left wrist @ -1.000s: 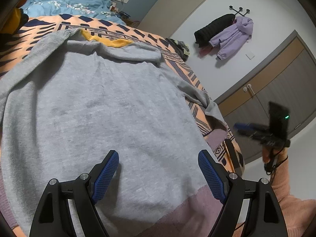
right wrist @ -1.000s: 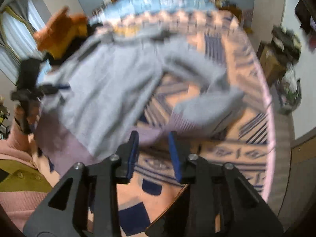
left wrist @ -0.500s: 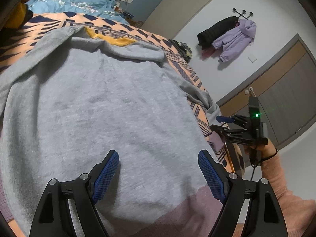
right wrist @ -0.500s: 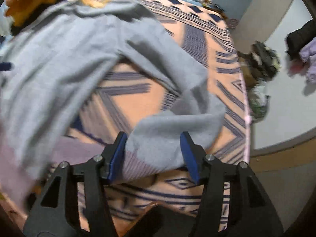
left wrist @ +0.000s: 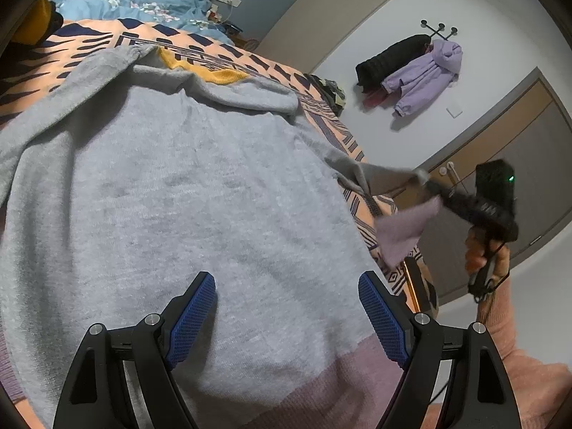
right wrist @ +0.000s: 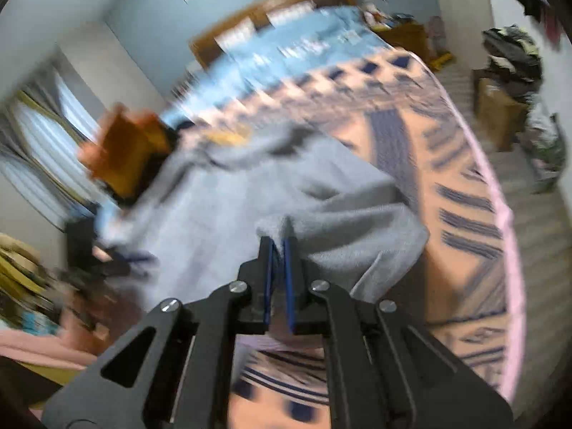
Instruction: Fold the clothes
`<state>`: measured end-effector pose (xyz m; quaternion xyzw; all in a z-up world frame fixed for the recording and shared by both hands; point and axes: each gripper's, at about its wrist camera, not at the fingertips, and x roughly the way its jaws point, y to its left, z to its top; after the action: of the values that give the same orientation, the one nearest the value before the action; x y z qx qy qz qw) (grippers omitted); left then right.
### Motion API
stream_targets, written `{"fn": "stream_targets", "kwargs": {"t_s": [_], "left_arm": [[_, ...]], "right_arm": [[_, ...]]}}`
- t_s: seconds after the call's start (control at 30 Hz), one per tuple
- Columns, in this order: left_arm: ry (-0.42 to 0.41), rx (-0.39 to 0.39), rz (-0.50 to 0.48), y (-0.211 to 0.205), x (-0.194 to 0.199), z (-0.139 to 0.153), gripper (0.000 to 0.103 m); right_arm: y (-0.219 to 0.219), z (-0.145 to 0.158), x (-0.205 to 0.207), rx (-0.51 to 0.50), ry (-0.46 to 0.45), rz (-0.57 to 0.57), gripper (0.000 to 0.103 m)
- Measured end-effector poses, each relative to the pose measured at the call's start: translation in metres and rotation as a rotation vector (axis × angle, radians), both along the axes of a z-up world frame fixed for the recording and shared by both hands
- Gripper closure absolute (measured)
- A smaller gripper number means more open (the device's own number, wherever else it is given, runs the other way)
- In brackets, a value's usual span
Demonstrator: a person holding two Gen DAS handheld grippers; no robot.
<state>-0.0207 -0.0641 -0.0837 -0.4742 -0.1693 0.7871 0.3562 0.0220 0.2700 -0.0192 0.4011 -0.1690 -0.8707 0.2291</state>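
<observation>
A grey sweater [left wrist: 178, 178] with a mauve hem lies flat on the bed. My left gripper [left wrist: 286, 282] hovers open just above its lower body, with nothing between the blue pads. My right gripper [right wrist: 278, 246] is shut on the end of the right sleeve [right wrist: 350, 228]. In the left wrist view that gripper [left wrist: 434, 189] holds the sleeve [left wrist: 379, 171] lifted off the bed at the right edge, and the mauve cuff [left wrist: 404, 228] hangs below it. The right wrist view is blurred by motion.
An orange and navy patterned bedspread [left wrist: 89, 35] covers the bed, with a blue duvet [left wrist: 136, 0] at its head. Coats [left wrist: 418, 71] hang on the wall beyond the bed's right edge. An orange-brown item [right wrist: 125, 150] sits at the far left, and clutter [right wrist: 511, 53] stands on the floor.
My right gripper has shut on the sleeve's cuff end and raised it off the bed. The left gripper has stayed open in place.
</observation>
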Motion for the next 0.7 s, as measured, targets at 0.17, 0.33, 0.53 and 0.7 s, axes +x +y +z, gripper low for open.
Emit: {"fn": "stream_targets", "kwargs": {"t_s": [0.17,0.33,0.53,0.7], "left_arm": [[0.013,0.009,0.000,-0.004,0.002,0.006,0.019],[0.041,0.004,-0.006,-0.009,-0.004,0.017,0.019],[0.133,-0.035,-0.056,0.001,-0.026,0.038,0.019],[0.190,-0.071,-0.130,0.036,-0.048,0.041,0.019]], "right_arm": [[-0.026,0.034,-0.023,-0.166,0.088,0.056,0.095],[-0.056,0.051,-0.059,-0.230,0.116,0.095,0.095],[-0.093,0.032,-0.094,-0.226,0.049,0.147,0.095],[-0.106,0.018,-0.099,-0.242,0.017,0.162,0.095]]}}
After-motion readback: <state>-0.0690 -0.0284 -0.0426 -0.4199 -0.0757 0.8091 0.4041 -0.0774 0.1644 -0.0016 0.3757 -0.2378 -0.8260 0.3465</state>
